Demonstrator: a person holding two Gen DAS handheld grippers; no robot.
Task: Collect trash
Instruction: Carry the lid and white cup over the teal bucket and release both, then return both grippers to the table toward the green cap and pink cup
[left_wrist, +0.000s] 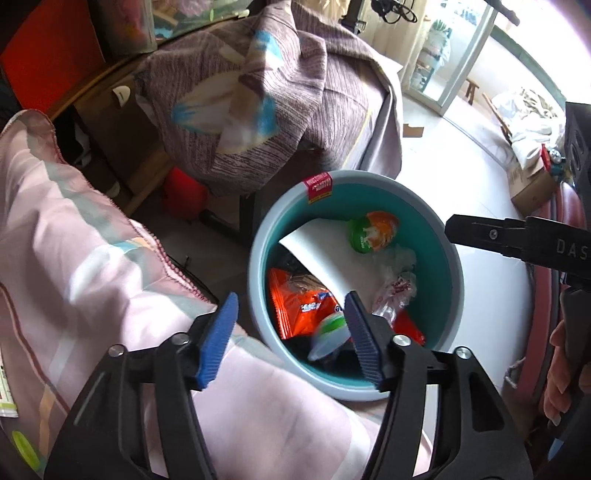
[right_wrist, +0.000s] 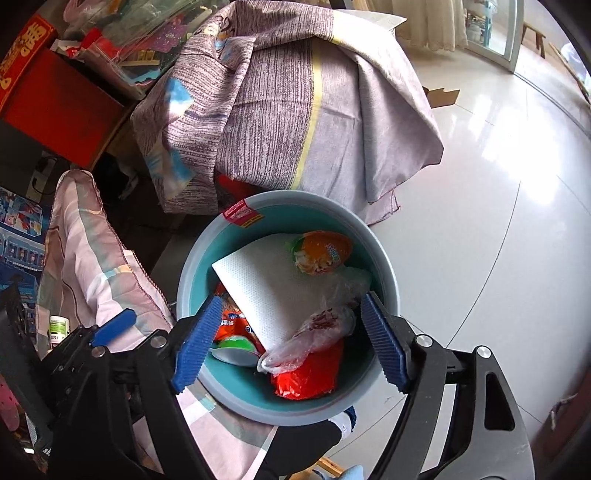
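Where it stands, bin (right_wrist: 192, 266) mouth upward

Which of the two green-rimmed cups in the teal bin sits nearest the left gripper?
The small green-rimmed cup with the pale lid, lying just beside the left gripper; the orange-and-green cup rests at the far wall.

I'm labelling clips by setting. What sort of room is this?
Probably a lived-in home room, perhaps a bedroom or living area: a patterned quilt draped over furniture, a teal waste bin on glossy floor tiles, cluttered shelves behind.
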